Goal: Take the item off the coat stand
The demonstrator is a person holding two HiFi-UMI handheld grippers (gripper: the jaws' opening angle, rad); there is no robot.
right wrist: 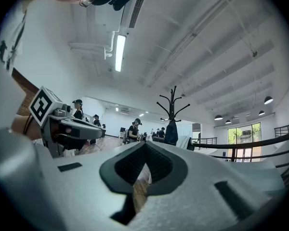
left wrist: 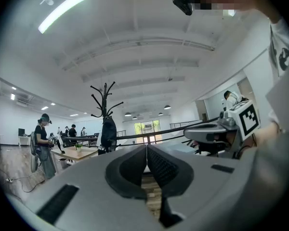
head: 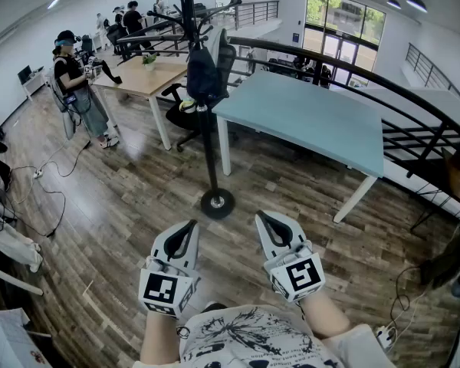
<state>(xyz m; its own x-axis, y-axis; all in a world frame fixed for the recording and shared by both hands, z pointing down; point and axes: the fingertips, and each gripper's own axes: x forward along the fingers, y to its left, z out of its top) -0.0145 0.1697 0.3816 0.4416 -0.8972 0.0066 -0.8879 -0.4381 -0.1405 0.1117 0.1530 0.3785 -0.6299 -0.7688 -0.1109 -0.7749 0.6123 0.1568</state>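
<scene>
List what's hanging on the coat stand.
One dark bag hangs partway down the coat stand pole; the upper hooks look bare. The bag covers its own hook, so the attachment can't be seen.

Colours and patterns:
- Coat stand [head: 208,140]: black pole, black hooks, black round base.
- Bag [head: 203,75] on the stand: very dark, navy to black, no pattern legible.
- Left tongs [head: 190,225]: pale grey shell, black ribbed pads.
- Left marker cube [head: 167,290]: white faces, black square-block pattern.
- Right tongs [head: 261,218]: pale grey shell, black ribbed pads.
- Right marker cube [head: 301,274]: white with black blocks.
- Table [head: 307,113]: pale blue-green top, white legs.
- Wooden table [head: 138,79]: light tan top, white legs.
- Floor [head: 107,228]: brown planks, streaked grey-brown grain.
- Railing [head: 345,64]: black.
- Shirt [head: 245,340]: white, black ink-like print.
- Ceiling [left wrist: 149,57]: white.
</scene>
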